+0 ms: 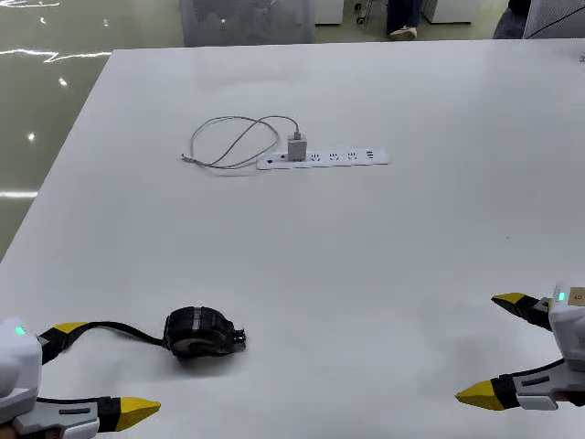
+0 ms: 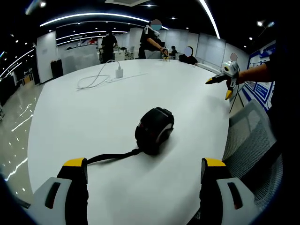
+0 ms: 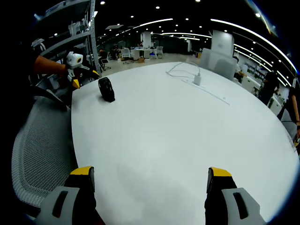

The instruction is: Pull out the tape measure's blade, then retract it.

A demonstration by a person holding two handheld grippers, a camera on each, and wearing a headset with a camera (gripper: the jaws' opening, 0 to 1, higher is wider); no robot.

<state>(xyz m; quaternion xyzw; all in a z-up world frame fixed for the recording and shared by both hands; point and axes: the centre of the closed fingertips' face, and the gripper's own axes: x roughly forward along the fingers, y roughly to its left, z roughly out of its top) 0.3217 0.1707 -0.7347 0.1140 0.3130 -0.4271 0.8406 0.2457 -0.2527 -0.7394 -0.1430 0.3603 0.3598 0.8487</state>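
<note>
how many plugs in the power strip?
1: white charger at the left end of the power strip in the head view, its cable looped beside it. Other sockets look free.

Bare desk [image 1: 366, 274] lies open between the left claw [image 1: 105, 366] and the right claw [image 1: 491, 347]. Just ahead of the left claw sits the tape measure [image 1: 203, 332], its strap [image 1: 119, 329] trailing back toward one jaw. Well beyond both claws, a power strip [image 1: 324, 158] and looped cable [image 1: 233, 142] cross the desk.
</note>
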